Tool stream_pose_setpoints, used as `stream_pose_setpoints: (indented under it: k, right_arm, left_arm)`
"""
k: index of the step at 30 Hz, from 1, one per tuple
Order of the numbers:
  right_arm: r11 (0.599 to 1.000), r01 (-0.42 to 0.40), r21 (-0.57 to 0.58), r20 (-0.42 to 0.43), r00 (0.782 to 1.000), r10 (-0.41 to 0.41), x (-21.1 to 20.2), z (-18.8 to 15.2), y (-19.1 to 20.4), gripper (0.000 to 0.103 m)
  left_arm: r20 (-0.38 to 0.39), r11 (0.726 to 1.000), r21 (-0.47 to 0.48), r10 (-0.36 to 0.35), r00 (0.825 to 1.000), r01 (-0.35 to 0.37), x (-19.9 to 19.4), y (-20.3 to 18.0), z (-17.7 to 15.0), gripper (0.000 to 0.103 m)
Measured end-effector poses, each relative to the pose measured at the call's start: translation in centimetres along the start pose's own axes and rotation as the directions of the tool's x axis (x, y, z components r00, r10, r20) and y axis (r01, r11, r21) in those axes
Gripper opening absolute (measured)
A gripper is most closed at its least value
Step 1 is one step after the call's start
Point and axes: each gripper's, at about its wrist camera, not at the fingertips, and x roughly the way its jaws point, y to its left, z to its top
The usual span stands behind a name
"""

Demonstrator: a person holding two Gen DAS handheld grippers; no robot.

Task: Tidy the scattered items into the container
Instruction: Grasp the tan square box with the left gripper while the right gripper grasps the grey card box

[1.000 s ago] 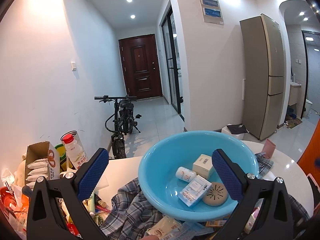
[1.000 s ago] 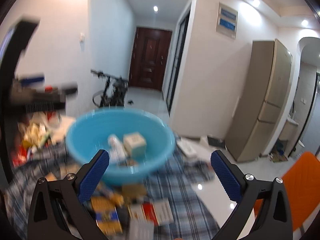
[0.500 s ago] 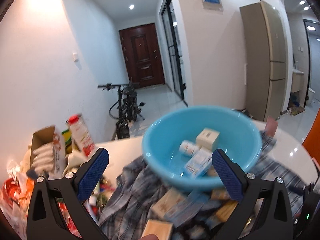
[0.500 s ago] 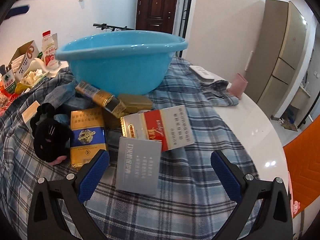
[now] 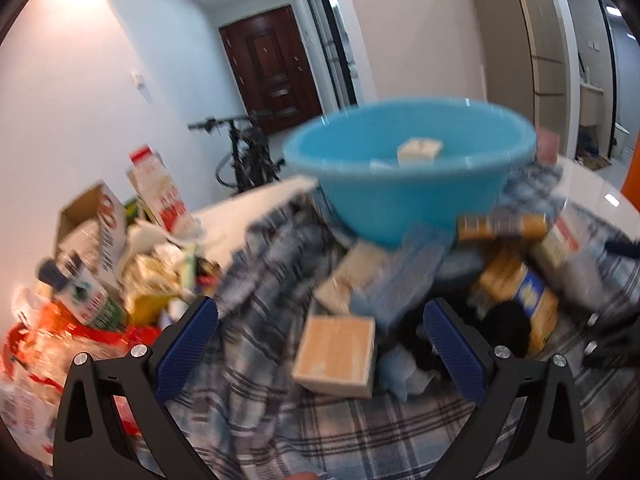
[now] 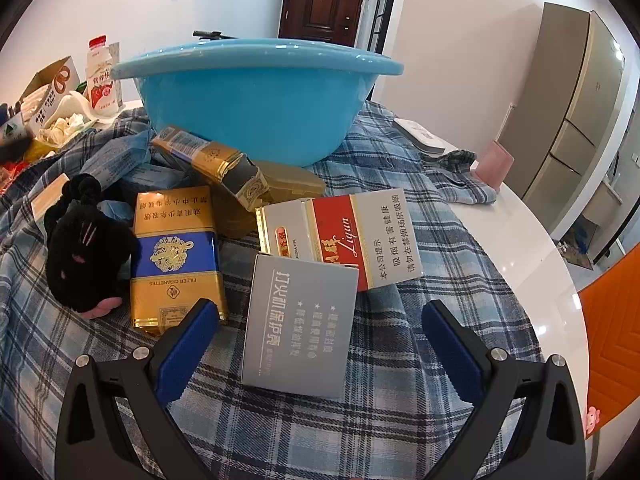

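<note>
Here, right gripper (image 6: pixel 320 340) jaws apart over grey box (image 6: pixel 300 322), left gripper (image 5: pixel 320 344) jaws apart (view blurred) near tan box (image 5: pixel 336 350), basin (image 6: pixel 256 100) behind.

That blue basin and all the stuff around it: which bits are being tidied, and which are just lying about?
Part of the job:
basin
grey box
red-and-white pack
blue-and-gold pack
black plush
wooden box

Just lying about:
drink bottle
pink cup
fridge
door
</note>
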Motion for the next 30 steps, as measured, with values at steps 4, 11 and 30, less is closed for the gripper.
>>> stream_pose_setpoints:
  k: [4, 11, 30]
  right_arm:
    - [1.0, -0.012, 0.01, -0.007, 1.0, 0.012, 0.0, -0.1, -0.1, 0.087]
    - [0.999, -0.05, 0.017, -0.02, 0.999, 0.051, 0.1, -0.2, -0.3, 0.053]
    - [0.998, -0.054, 0.026, -0.001, 0.999, 0.054, -0.4, -0.4, -0.7, 0.051]
  left_arm:
    - [-0.058, 0.997, -0.055, -0.047, 0.997, 0.044, 2.1, 1.2, -1.3, 0.103]
    - [-0.106, 0.988, -0.114, -0.121, 0.987, 0.108, 3.4, 2.0, -2.1, 0.103]
    - [-0.147, 0.995, -0.052, -0.094, 0.985, 0.087, 4.7, 1.2, -2.9, 0.08]
